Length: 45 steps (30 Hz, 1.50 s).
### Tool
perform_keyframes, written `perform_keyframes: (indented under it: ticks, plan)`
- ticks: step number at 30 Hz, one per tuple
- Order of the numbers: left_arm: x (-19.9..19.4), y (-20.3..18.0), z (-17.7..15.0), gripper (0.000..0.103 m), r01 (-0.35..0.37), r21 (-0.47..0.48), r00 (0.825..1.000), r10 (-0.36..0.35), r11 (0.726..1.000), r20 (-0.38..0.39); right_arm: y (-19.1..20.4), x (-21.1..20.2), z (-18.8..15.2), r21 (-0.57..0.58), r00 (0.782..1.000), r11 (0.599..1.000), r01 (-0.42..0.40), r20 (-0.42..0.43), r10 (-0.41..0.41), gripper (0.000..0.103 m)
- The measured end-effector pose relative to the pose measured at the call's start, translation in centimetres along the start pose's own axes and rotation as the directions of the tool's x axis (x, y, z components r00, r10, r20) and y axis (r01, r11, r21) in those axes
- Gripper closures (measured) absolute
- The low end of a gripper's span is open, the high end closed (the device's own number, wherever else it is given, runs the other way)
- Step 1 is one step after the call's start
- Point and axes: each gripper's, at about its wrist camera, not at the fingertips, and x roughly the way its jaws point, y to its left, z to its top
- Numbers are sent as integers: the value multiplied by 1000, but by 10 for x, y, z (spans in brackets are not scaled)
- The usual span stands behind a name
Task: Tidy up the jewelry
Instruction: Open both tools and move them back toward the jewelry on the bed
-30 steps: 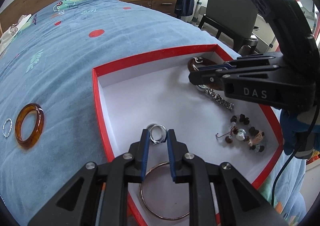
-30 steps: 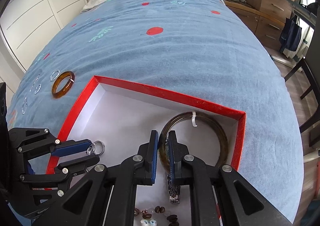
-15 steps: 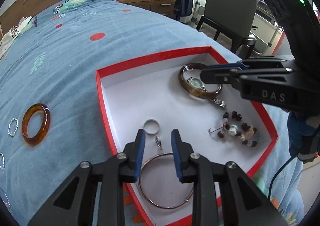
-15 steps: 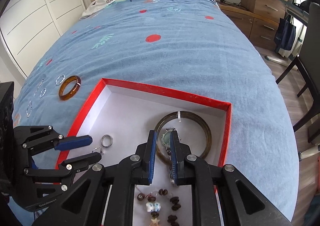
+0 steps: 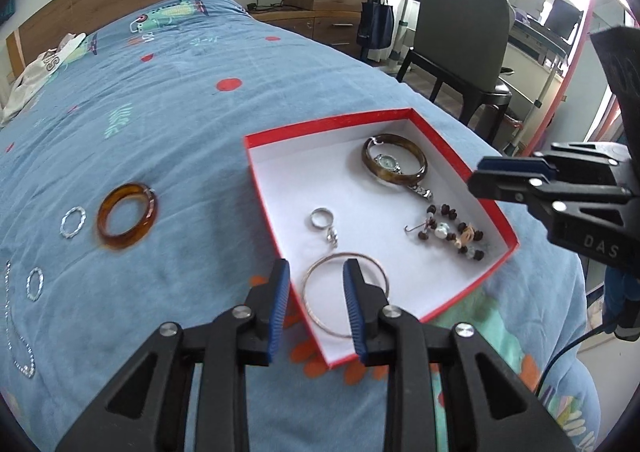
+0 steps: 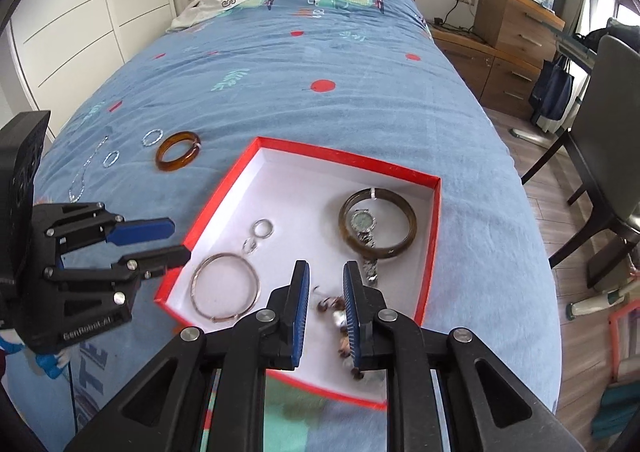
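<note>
Now, from your left wrist camera, your left hand-held gripper (image 5: 316, 294) has let go of the small silver ring (image 5: 321, 218); it lies beside a tiny silver charm (image 5: 331, 238) on the white floor of the red-rimmed cardboard box (image 5: 262, 187), and the released jaws have pulled back over the thin silver wire bangle (image 5: 345, 294). That piece is filed. Left out on the blue bedspread (image 5: 180, 123) are the amber resin bangle (image 5: 127, 215), two small silver hoops (image 5: 73, 222) and a glittering chain (image 5: 18, 336), so reach there next.

From your right wrist camera, your right hand-held gripper (image 6: 325, 310) has lifted away from the dark olive bangle (image 6: 378, 228) with the silver wristwatch (image 6: 363, 230) inside it; its jaws are opening with nothing between them. A brown beaded bracelet (image 6: 338, 312) sits blurred below the pads. Your left hand-held gripper (image 6: 158, 242) hangs over the box's near-left rim, between you and the loose pieces.
</note>
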Motion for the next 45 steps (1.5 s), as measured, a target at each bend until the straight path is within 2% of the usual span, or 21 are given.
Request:
perform_keyframes:
  ticks: [11, 18, 25, 29, 42, 44, 45]
  plan:
    - [-60, 46, -38, 76, -60, -109, 997, 64, 992, 32, 66, -34, -19, -100, 1000, 995, -24, 12, 25, 86]
    - [-90, 85, -66, 73, -106, -173, 993, 113, 979, 36, 109, -46, -22, -167, 998, 985, -48, 22, 53, 86]
    - [-109, 134, -96, 72, -161, -257, 985, 173, 953, 25, 143, -45, -15, -227, 998, 972, -59, 23, 66, 86]
    - [-118, 157, -111, 72, -190, -298, 979, 204, 936, 19, 162, -42, -10, -260, 997, 963, -64, 23, 73, 81]
    - [-136, 223, -142, 72, -258, -406, 958, 285, 877, 8, 217, -17, 4, -350, 996, 933, -87, 5, 94, 78]
    - [-137, 232, -145, 71, -270, -418, 955, 298, 868, 3, 223, -13, 6, -358, 995, 929, -93, 1, 100, 78]
    - [-137, 235, -147, 64, -276, -422, 952, 305, 864, 1, 226, -11, 8, -362, 995, 927, -97, -2, 103, 78]
